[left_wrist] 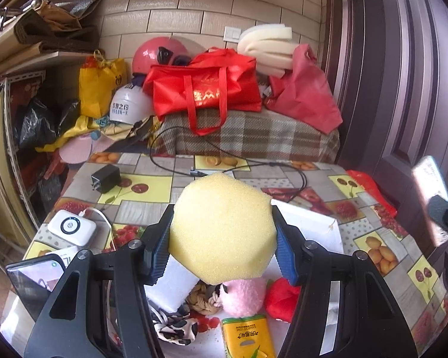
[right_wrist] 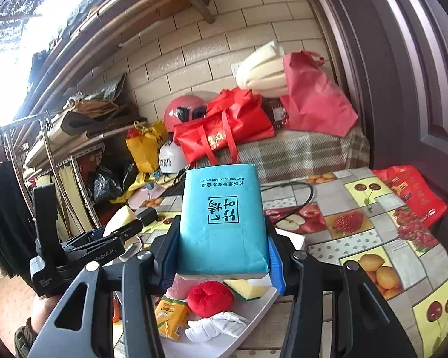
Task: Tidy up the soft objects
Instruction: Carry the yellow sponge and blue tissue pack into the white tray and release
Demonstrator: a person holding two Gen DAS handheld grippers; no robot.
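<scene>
My left gripper (left_wrist: 222, 235) is shut on a round yellow sponge (left_wrist: 222, 226), held above the table; its blue pads (left_wrist: 161, 250) press the sponge's sides. My right gripper (right_wrist: 222, 247) is shut on a blue tissue pack (right_wrist: 222, 217) with black print. Below both lies a white tray (right_wrist: 254, 307) with a red plush (right_wrist: 210, 298), a pink plush (left_wrist: 243, 296), a yellow tissue pack (right_wrist: 171, 317), a yellow-green sponge (right_wrist: 248, 289), a white cloth (right_wrist: 216, 326) and a braided rope (left_wrist: 204, 298). The left gripper (right_wrist: 116, 235) with its sponge shows at the left of the right wrist view.
The table (left_wrist: 373, 229) wears a fruit-print cloth. On it lie a black charger (left_wrist: 106, 179), a cable (left_wrist: 254, 167), a white power bank (left_wrist: 71, 226) and a phone (left_wrist: 35, 280). Behind stand red bags (left_wrist: 206, 89), helmets (left_wrist: 158, 53), white foam (left_wrist: 268, 47) and a dark door (left_wrist: 403, 74).
</scene>
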